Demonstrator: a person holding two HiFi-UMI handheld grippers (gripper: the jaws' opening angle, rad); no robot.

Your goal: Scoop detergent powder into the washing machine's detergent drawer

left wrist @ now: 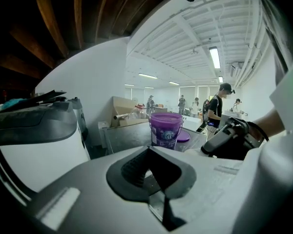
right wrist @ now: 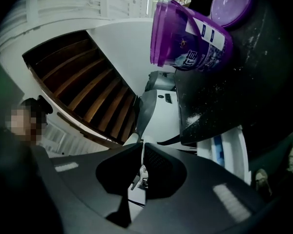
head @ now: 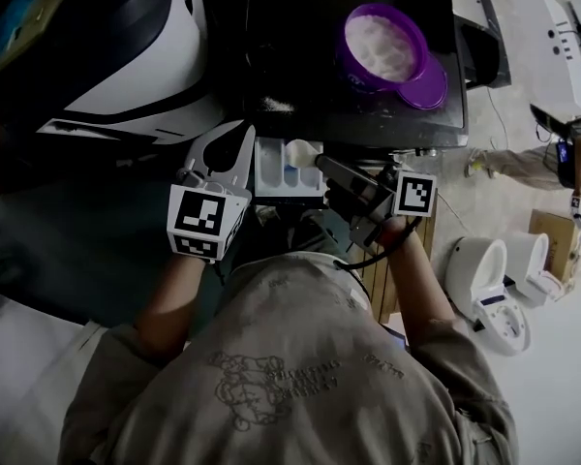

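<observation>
White scoop (head: 300,151) over compartmented drawer (head: 271,178).

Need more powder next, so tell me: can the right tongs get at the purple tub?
Probably yes. The tub stands open, its lid beside it, and nothing stands between it and the right tongs, shut on the scoop.

purple tub (right wrist: 195,43) label, print illegible
</observation>
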